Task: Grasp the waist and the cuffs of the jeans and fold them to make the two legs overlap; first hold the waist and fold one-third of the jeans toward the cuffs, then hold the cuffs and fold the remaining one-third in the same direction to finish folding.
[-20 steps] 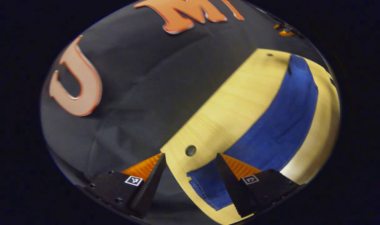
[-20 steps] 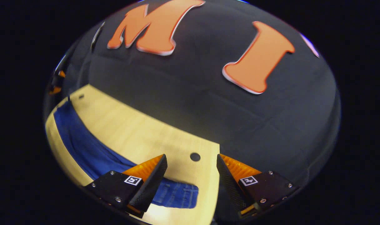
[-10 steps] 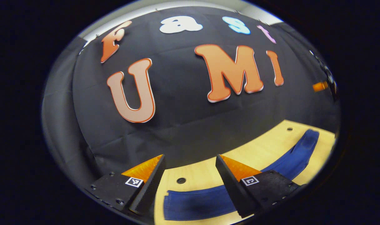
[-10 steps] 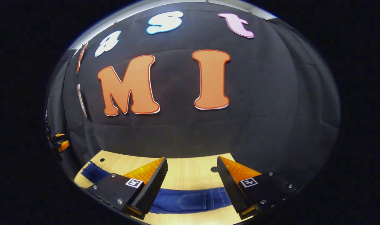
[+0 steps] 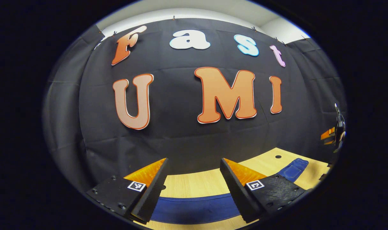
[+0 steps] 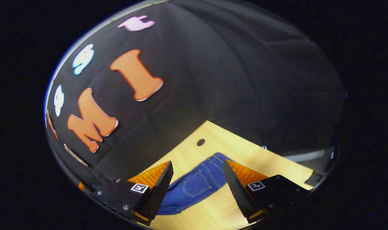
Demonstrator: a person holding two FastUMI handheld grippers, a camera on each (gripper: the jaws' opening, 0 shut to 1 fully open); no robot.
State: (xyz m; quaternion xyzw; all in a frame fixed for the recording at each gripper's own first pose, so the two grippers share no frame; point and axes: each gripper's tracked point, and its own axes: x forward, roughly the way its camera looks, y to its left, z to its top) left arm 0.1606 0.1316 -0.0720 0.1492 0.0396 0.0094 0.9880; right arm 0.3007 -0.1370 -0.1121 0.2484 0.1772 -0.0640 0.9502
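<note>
Left gripper (image 5: 194, 179) is spread wide, nothing between the fingers, hovering above the table (image 5: 197, 183) with the jeans (image 5: 194, 209) running as a blue band right under and past its fingertips. Right gripper (image 6: 197, 182) same story: fingers well apart, empty, looking down at a slant onto the pocket end of the jeans (image 6: 194, 185), which I take to be the waist side. In the left gripper view I also pick up the right gripper far off at the right edge (image 5: 332, 134), too small there to read. Denim lies flat and long across the light wooden table (image 6: 245, 153), near the back edge by the black cloth wall. From what I see it looks like one narrow strip, so my read is the legs already overlap, though I can't confirm layers from these angles. No thirds fold visible: the strip is full length. So I judge we're at the start of the waist fold, with both thirds left to do. Neither gripper touches fabric. Next I need the right one down on the waist edge, and thick denim seams could slip out of a shallow pinch.
</note>
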